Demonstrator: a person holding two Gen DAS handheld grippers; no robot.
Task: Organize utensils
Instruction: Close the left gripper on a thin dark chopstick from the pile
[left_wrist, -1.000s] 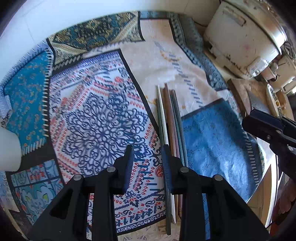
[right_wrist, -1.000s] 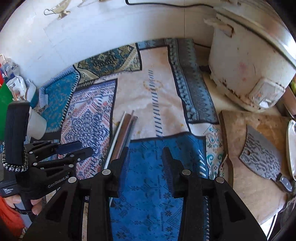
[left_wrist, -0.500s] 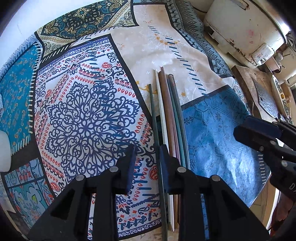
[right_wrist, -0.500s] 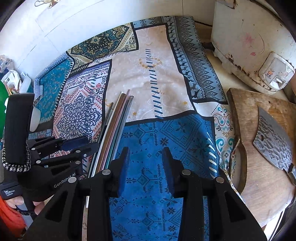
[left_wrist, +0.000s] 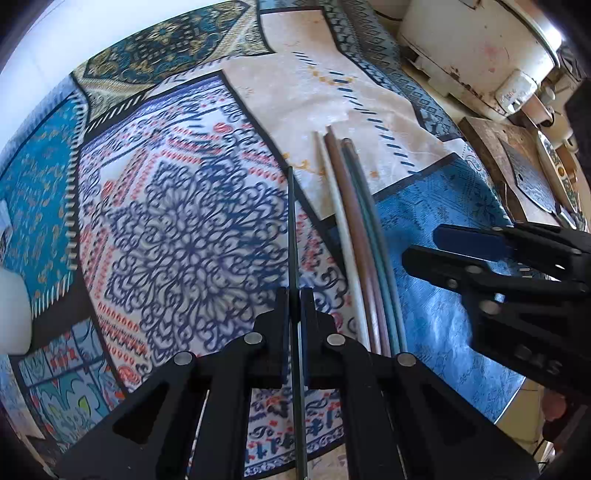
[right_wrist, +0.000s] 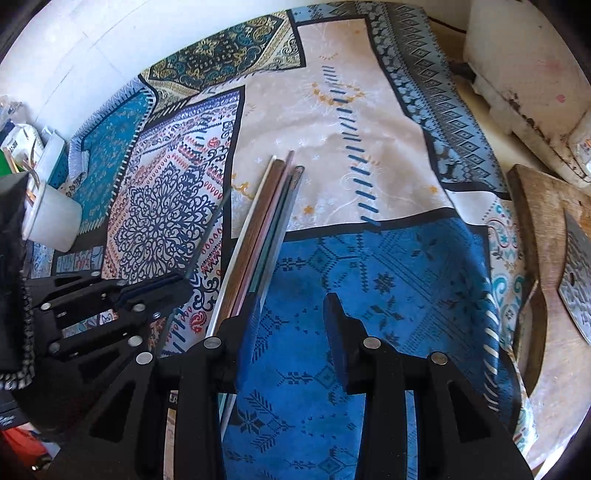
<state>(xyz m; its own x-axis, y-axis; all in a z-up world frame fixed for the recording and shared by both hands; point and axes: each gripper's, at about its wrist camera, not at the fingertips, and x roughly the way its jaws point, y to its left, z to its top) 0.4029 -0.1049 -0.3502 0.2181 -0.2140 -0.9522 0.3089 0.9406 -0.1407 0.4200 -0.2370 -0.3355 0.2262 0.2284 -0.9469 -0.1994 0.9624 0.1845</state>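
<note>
One dark chopstick (left_wrist: 291, 229) sits clamped in the left tool (left_wrist: 294, 295).

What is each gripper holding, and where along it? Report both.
The left gripper has just closed on one dark green chopstick, pinched near its near end. The right gripper is open, holding nothing.

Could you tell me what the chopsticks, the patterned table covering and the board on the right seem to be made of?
Chopsticks: probably plastic or lacquered, judging by their smooth, evenly coloured white, brown and green shafts; the dark chopstick in the left gripper looks alike. Table covering: apparently printed cloth or vinyl, with faint creases. Cutting board: wood, matte, worn, with visible grain.
</note>
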